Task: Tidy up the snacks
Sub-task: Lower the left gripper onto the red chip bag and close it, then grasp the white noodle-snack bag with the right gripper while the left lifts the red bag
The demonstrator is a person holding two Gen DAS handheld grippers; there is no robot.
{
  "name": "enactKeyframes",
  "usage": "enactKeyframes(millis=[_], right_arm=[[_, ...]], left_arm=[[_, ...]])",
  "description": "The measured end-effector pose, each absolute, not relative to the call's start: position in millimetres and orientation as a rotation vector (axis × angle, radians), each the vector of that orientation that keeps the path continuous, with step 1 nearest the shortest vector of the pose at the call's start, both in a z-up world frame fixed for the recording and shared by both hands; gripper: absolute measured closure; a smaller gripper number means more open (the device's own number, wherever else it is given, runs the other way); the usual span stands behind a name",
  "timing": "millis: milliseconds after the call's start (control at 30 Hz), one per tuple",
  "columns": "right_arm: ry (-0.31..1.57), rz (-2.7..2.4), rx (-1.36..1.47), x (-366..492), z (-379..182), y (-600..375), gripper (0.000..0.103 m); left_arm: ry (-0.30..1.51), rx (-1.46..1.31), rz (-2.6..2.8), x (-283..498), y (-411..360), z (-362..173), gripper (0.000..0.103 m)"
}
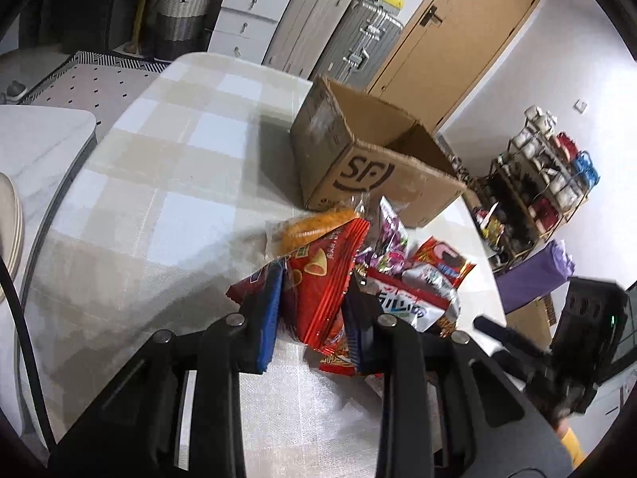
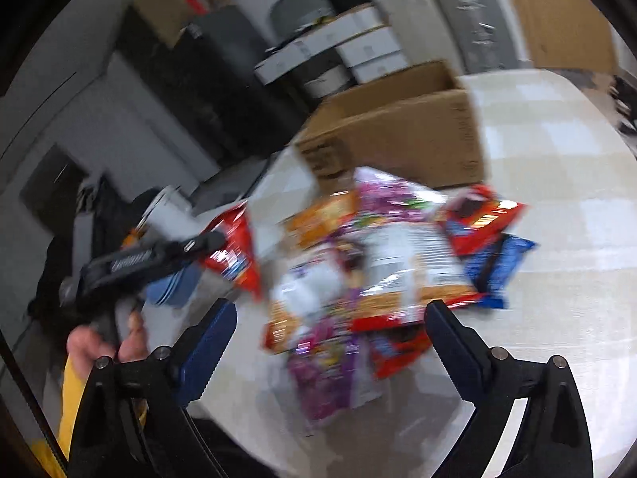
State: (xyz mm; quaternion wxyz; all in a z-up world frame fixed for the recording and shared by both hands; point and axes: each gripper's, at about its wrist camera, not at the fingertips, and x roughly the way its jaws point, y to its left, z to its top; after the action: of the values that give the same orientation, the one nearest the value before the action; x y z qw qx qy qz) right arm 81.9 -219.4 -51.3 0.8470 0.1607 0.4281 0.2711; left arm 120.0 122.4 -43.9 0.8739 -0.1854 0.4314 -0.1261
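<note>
My left gripper point(image 1: 314, 310) is shut on a red chip bag point(image 1: 322, 263) and holds it just above the checked tablecloth point(image 1: 159, 183). In the right wrist view that same red bag point(image 2: 235, 255) hangs at the left of the heap. Behind it, an orange snack in clear wrap point(image 1: 306, 231) and several mixed packets point(image 1: 418, 290) lie in a pile. An open cardboard box point(image 1: 370, 151) stands upright past the pile. My right gripper point(image 2: 328, 310) is open over the blurred pile of packets point(image 2: 378, 263), with nothing pressed between its blue pads; the box point(image 2: 398, 127) lies beyond.
Stacked plates point(image 1: 10, 231) sit on a side surface at far left. Suitcases point(image 1: 358, 40) and white drawers stand behind the table, beside a wooden door point(image 1: 458, 40). A wire rack point(image 1: 545, 175) of goods stands at the right. A hand in a yellow sleeve point(image 2: 103, 342) shows lower left.
</note>
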Motion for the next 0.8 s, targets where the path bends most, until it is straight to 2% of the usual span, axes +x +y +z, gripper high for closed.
enactKeyframes(millis=[133,333,600,633,700,733,767,800], right_arm=[[0.916,0.63,0.33,81.6,-44.1,-191.0,0.006],[1.033,0.487,0.258,107.6,-68.3,-165.8,0.007],[1.064,0.428,0.174,135.2,-83.2,-136.2,0.007],[1.068,0.423,0.163,134.9,-83.7,-134.6,0.009],[1.078,0.427,0.134,140.4,-88.0,-127.4,0.021],[1.08,0.426,0.124,141.9,-91.3,-124.2,0.023],[1.081,0.428,0.12,143.2,-93.1,-122.4,0.029],[1.087,0.432,0.12,145.0,-96.5,-120.4,0.039]], left_arm=[[0.89,-0.416,-0.268,118.5,132.2,-39.3,0.078],[0.882,-0.459,-0.266,115.1,147.8,-37.7,0.078],[0.884,-0.493,-0.285,112.5,155.7,-36.7,0.078],[0.886,-0.495,-0.288,112.1,155.3,-36.9,0.078],[0.889,-0.493,-0.294,110.5,153.8,-37.3,0.078],[0.89,-0.492,-0.297,109.6,153.5,-37.1,0.078],[0.89,-0.492,-0.298,110.9,153.4,-37.6,0.078],[0.891,-0.493,-0.302,110.4,153.2,-37.4,0.078]])
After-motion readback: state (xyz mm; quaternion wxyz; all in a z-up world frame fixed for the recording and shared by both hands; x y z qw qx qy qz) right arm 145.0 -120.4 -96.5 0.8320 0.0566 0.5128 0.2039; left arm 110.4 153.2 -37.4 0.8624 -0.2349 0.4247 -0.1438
